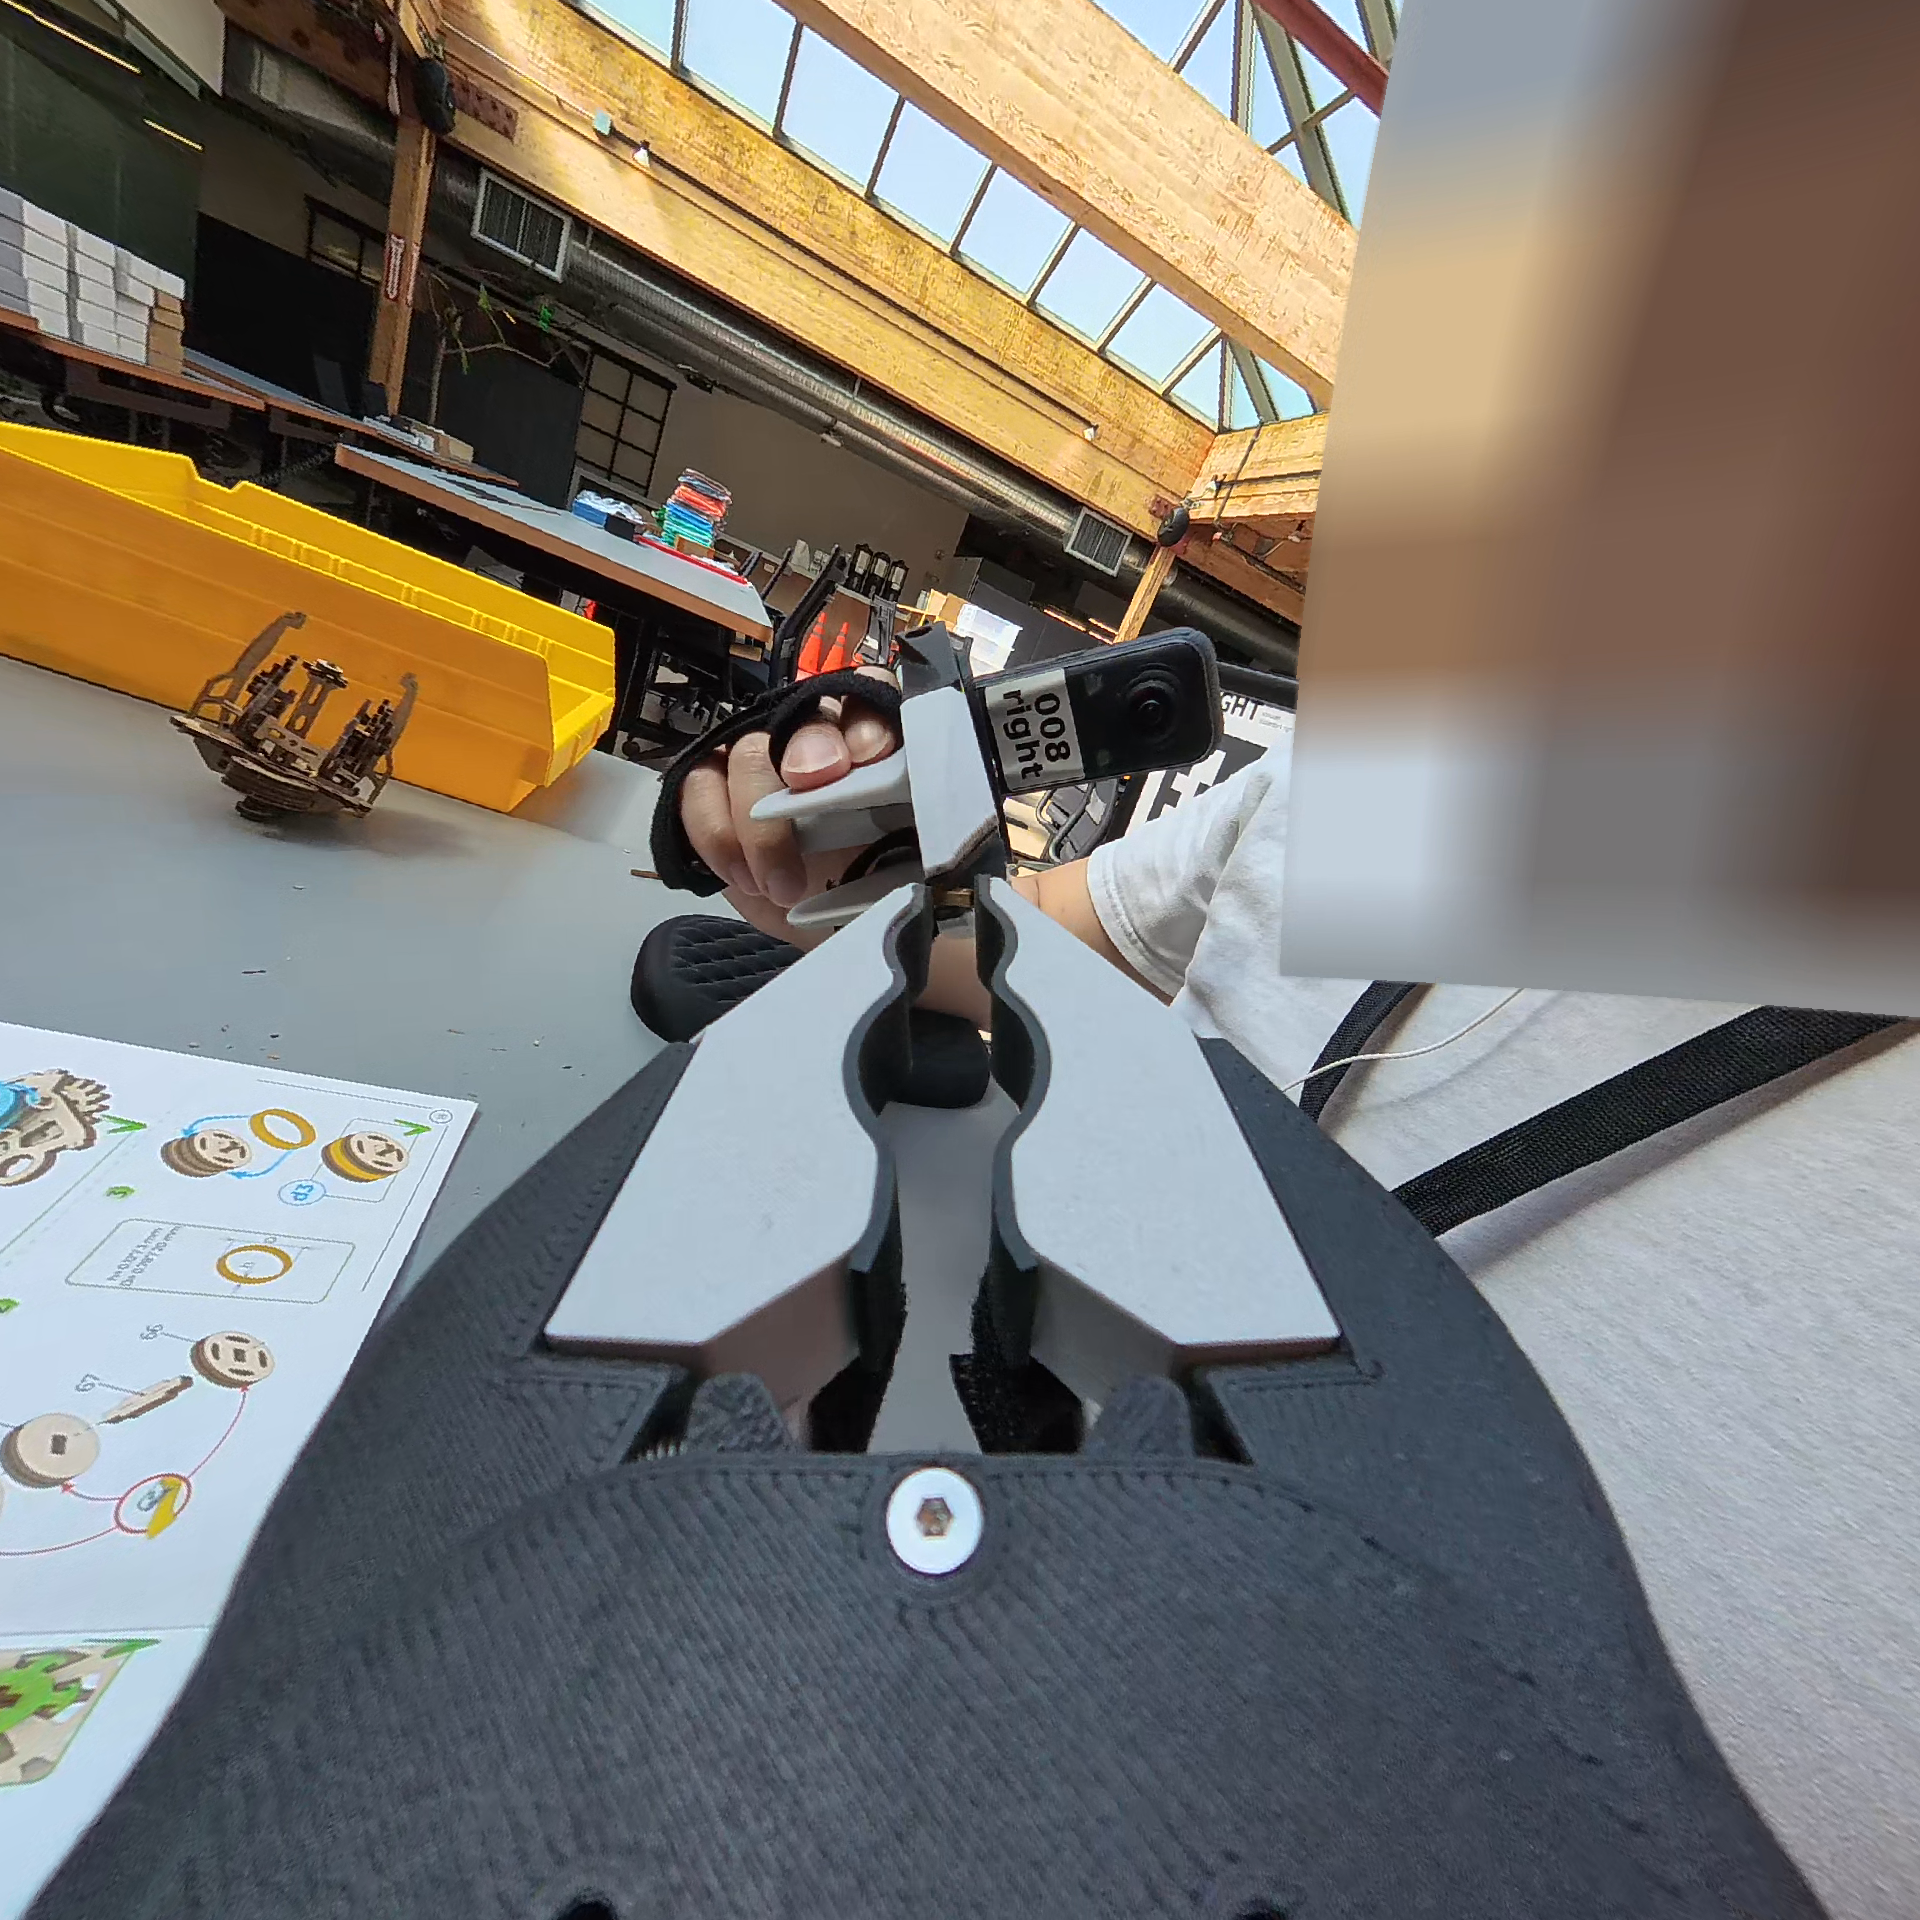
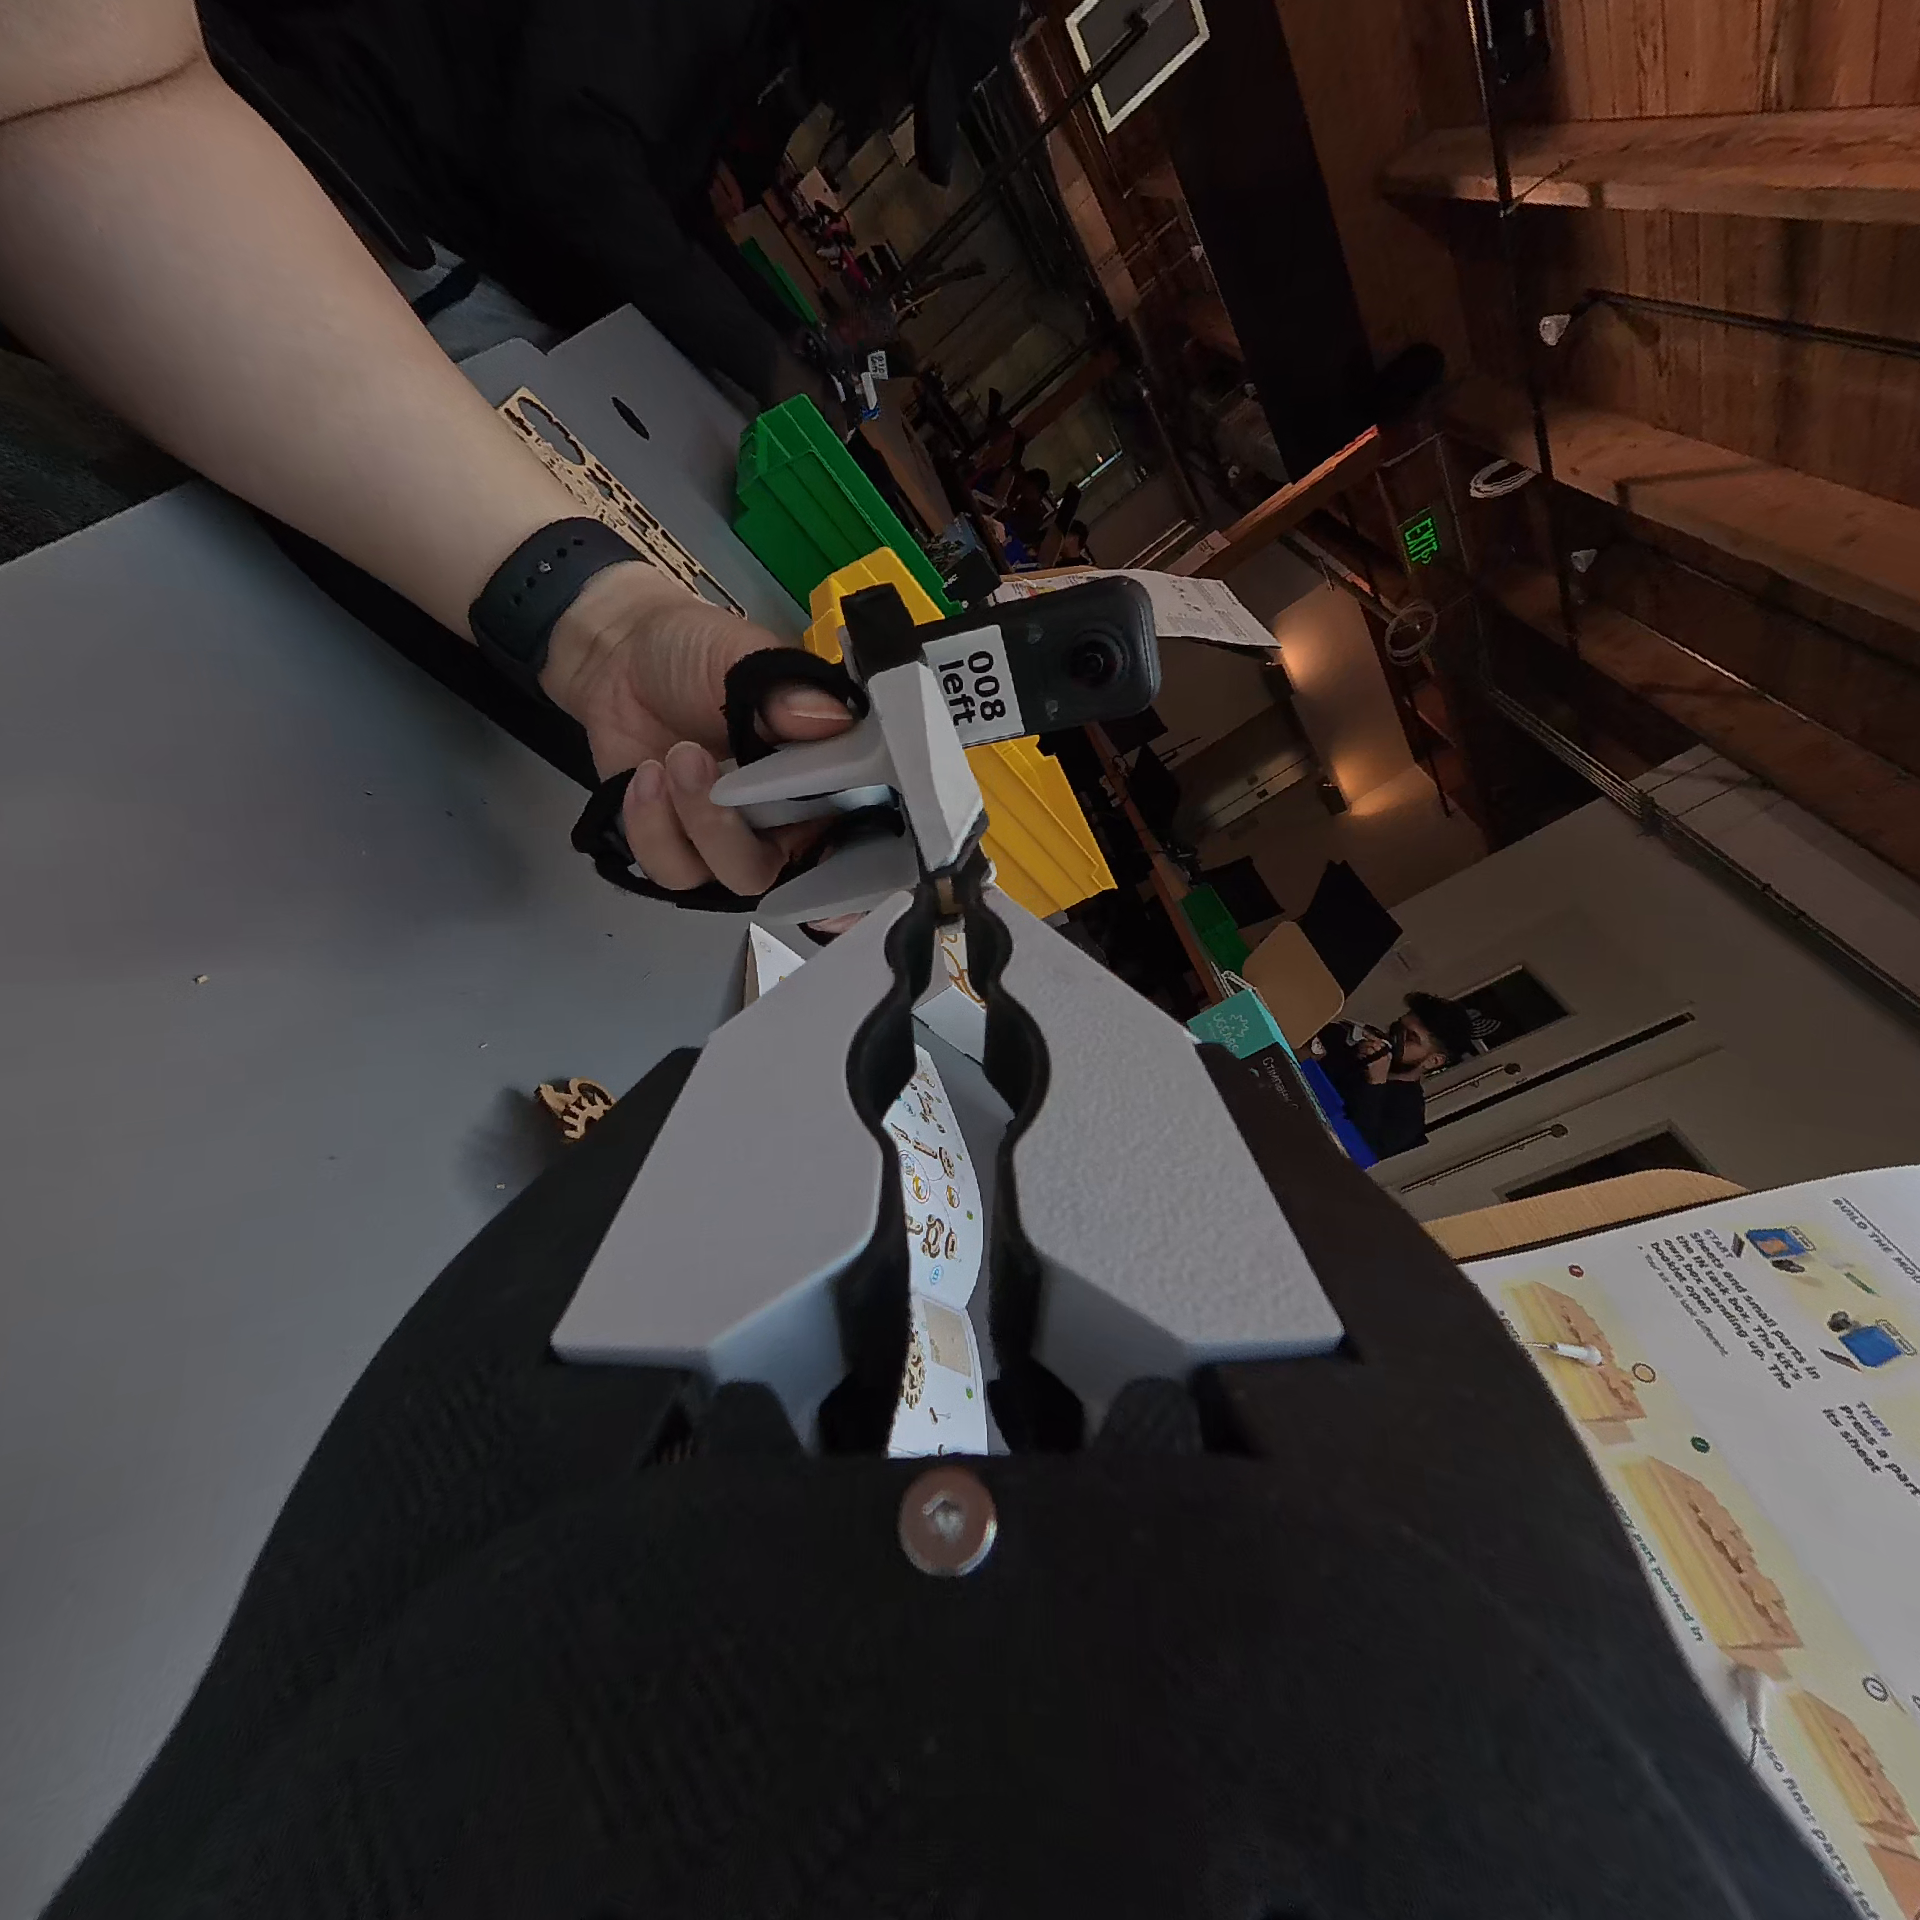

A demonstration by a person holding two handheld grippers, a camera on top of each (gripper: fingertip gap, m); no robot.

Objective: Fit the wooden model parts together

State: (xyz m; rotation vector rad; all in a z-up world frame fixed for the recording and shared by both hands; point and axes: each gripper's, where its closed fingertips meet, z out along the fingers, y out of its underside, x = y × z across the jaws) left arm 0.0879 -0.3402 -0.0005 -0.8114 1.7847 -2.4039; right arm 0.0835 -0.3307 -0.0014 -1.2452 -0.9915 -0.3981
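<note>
My left gripper (image 1: 951,906) and right gripper (image 2: 945,906) are held up over the grey table and meet tip to tip. A small tan wooden part (image 1: 951,896) sits where the tips meet, and both grippers are shut on it. It also shows in the right wrist view (image 2: 943,890). I cannot tell whether it is one piece or two pressed together. The right gripper (image 1: 954,864) faces me in the left wrist view. The left gripper (image 2: 951,860) faces me in the right wrist view. A partly built wooden model (image 1: 296,727) stands on the table at far left.
A yellow bin (image 1: 312,613) lies behind the model. An instruction sheet (image 1: 208,1247) lies at front left. A wooden parts sheet (image 2: 603,488), green bins (image 2: 810,499), a loose wooden piece (image 2: 571,1107) and a second instruction sheet (image 2: 1714,1455) are around. The person sits close by. Only a small space, under 4 cm, lies between the two pairs of fingers. From either gripper's tips it is about 40 centimeters to the partly built wooden model (image 1: 296,727).
</note>
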